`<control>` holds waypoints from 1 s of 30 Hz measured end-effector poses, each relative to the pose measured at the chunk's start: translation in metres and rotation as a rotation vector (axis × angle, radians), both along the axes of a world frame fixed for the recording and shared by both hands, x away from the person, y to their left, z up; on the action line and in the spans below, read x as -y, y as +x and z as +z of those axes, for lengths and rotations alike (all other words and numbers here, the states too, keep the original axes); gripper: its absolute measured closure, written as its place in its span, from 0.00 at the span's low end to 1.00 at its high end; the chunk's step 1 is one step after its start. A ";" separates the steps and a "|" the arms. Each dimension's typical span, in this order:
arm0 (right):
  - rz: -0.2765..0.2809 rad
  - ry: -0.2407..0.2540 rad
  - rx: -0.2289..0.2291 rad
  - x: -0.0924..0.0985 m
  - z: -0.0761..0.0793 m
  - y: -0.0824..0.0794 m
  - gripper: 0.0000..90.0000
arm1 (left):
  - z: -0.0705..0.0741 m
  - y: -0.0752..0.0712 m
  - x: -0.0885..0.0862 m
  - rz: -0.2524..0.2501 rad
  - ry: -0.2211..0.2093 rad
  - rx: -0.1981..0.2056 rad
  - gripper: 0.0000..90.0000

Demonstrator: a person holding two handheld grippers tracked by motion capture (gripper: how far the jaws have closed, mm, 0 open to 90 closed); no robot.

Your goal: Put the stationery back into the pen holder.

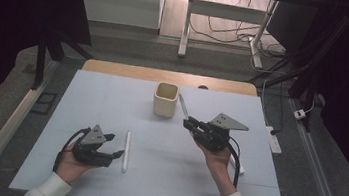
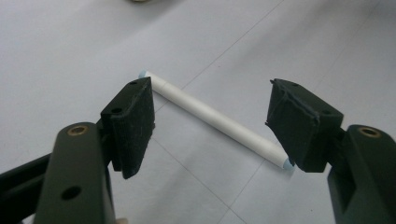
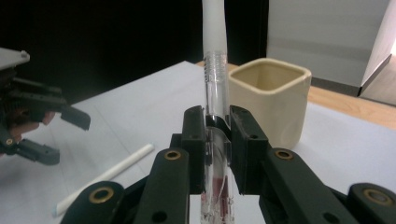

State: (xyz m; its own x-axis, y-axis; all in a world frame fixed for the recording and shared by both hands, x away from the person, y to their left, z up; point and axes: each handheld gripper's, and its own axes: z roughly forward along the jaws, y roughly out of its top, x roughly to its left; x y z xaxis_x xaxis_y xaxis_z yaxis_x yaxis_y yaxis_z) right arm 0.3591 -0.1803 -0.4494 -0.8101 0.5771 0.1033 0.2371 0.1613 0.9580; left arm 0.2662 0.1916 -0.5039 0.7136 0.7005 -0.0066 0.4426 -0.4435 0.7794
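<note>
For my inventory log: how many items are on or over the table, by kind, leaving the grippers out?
Pens: 2, a white one lying on the table and a clear one with a white cap clamped in the right gripper
Cups: 1, cream, square
Total: 3

My left gripper (image 1: 115, 145) rests low on the table (image 1: 111, 100), jaws spread, just left of the stick (image 1: 126, 151) lying flat there; the cup (image 1: 165, 99) stands farther back, near the table's middle; my right gripper (image 1: 188, 124) sits right of the cup and nearer me, clamped on a pen (image 1: 183, 107) that points up toward the cup.
</note>
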 end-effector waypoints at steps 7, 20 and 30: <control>-0.008 0.037 0.004 -0.009 0.007 0.011 0.85 | 0.000 0.000 -0.002 0.003 -0.004 -0.001 0.36; -0.033 0.057 0.005 -0.015 0.018 0.026 0.85 | -0.001 0.001 -0.003 0.001 -0.001 -0.003 0.36; -0.045 0.057 0.001 -0.021 0.022 0.037 0.85 | -0.001 0.002 -0.004 0.007 -0.006 -0.002 0.36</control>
State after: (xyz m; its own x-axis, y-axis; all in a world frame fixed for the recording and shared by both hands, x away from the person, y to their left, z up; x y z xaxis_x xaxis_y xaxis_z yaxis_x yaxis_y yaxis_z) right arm 0.3966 -0.1589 -0.4274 -0.7837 0.6060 0.1361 0.2416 0.0955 0.9657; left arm 0.2679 0.1960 -0.5048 0.7086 0.7055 -0.0123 0.4473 -0.4357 0.7811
